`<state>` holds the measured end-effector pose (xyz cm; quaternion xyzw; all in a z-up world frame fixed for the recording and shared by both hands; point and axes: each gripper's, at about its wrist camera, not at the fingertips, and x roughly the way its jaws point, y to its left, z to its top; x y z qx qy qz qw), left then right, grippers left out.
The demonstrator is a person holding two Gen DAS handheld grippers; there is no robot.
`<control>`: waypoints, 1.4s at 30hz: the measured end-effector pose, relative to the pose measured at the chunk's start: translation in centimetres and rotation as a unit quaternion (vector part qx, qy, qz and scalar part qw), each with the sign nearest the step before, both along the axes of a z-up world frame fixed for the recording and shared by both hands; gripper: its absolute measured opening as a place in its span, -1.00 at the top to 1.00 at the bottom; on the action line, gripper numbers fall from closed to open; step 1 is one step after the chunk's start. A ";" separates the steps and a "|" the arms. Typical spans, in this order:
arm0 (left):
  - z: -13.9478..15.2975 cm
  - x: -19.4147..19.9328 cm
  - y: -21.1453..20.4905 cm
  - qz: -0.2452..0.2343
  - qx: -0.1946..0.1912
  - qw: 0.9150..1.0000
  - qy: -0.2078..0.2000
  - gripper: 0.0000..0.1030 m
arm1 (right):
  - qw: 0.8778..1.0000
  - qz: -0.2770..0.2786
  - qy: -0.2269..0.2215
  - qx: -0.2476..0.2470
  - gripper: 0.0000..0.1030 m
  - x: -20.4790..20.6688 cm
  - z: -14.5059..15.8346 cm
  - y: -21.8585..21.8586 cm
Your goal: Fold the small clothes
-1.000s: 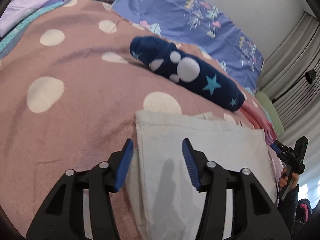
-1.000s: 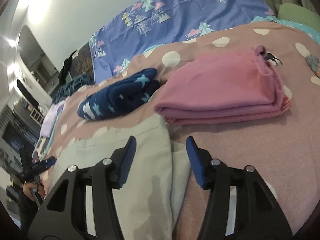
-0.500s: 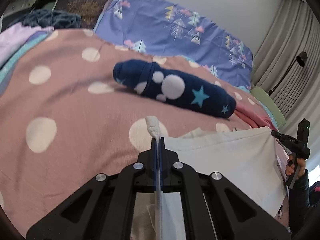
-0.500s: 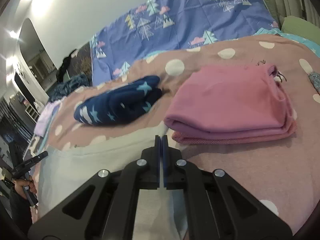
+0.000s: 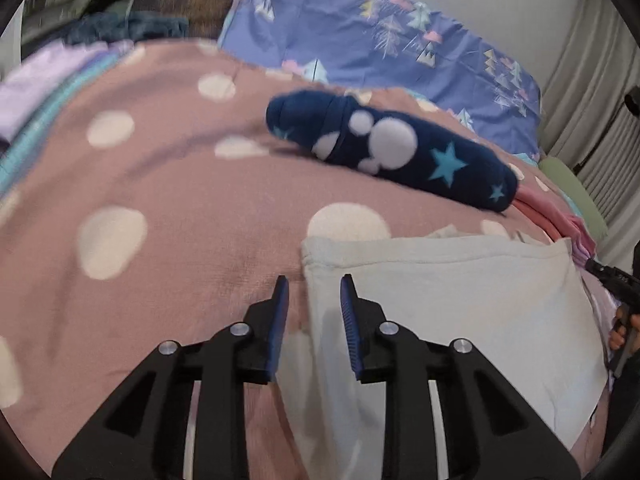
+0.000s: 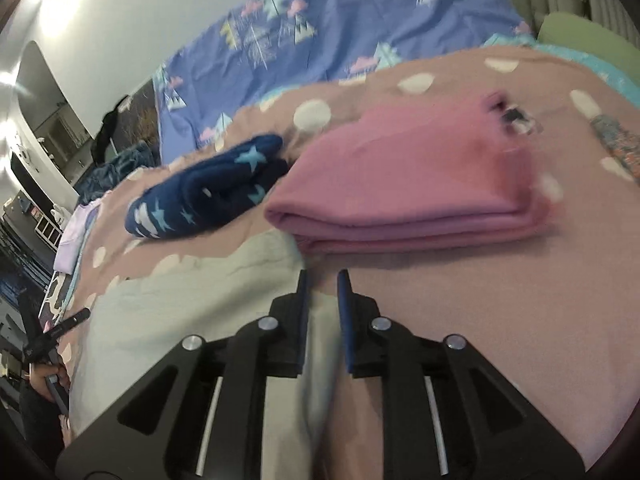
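Observation:
A pale grey-white garment lies folded flat on the pink polka-dot bedspread. My left gripper is open, its jaws astride the garment's left edge. My right gripper is open a little over the garment's right edge, with cloth lying between its jaws. A folded navy star-print garment lies beyond; it also shows in the right wrist view. A folded pink garment lies to its right.
A blue tree-print sheet covers the head of the bed. Lilac and teal clothes lie at the far left edge. A green pillow and curtains are at the right. The other gripper shows at each view's side.
Both grippers were shut on the pale garment's corners half a second ago and have opened. The garment's top edge now lies flat on the bedspread.

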<state>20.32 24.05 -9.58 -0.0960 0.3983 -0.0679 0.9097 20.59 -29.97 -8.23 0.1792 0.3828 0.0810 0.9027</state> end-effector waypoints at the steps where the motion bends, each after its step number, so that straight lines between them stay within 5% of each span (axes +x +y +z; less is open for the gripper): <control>1: 1.0 -0.9 -0.8 -0.010 0.003 1.000 -0.010 0.48 | 1.000 0.007 -0.002 0.007 0.66 -0.9 0.3 -0.7; 4: 4.1 -4.4 -5.7 -0.085 -0.006 0.996 -0.038 0.34 | 0.998 0.039 0.018 0.038 0.50 -2.1 0.3 -2.1; 5: 4.7 -5.8 -8.9 -0.127 -0.007 0.991 -0.044 0.13 | 0.997 0.052 0.031 0.049 0.40 -2.2 0.0 -2.4; 7: 4.4 -7.7 -15.0 -0.202 0.004 0.979 -0.031 0.06 | 0.993 0.080 0.055 0.068 0.29 -1.8 -0.6 -2.3; 12: 0.8 -13.5 -30.3 -0.377 0.056 0.925 0.012 0.04 | 0.986 0.121 0.091 0.076 0.25 -0.1 -1.7 -2.2; 15: -0.4 -15.9 -36.3 -0.425 0.101 0.899 0.003 -0.10 | 0.984 0.140 0.092 0.056 0.24 0.6 -1.7 -1.4; 20: -0.9 -17.6 -41.6 -0.442 0.186 0.877 -0.023 -0.23 | 0.980 0.174 0.082 0.057 0.02 2.2 -2.5 -0.1; 23: -1.3 -17.2 -43.2 -0.426 0.225 0.876 -0.024 -0.23 | 0.979 0.175 0.064 0.087 0.01 1.9 -3.6 -0.9; 27: -1.5 -16.6 -44.4 -0.413 0.222 0.883 -0.024 -0.23 | 0.973 0.188 0.072 0.113 0.01 1.5 -3.2 -2.2; 33: -1.7 -17.1 -45.6 -0.413 0.235 0.879 -0.042 -0.16 | 0.964 0.191 0.106 0.151 0.01 1.7 -3.6 -2.9; 37: -1.4 -16.9 -44.7 -0.423 0.177 0.888 -0.023 0.74 | 0.962 0.200 0.113 0.150 -0.14 2.0 -3.8 -2.2; 40: -1.0 -15.9 -43.6 -0.424 0.111 0.899 -0.002 0.89 | 0.965 0.201 0.102 0.136 -0.16 2.4 -3.9 -1.2; 41: -1.0 -15.5 -43.0 -0.424 0.088 0.901 0.006 0.90 | 0.968 0.197 0.090 0.129 0.03 2.5 -3.8 -0.9; 42: -0.9 -15.2 -42.6 -0.424 0.072 0.903 0.012 0.91 | 0.973 0.183 0.075 0.118 0.75 2.6 -3.8 -0.8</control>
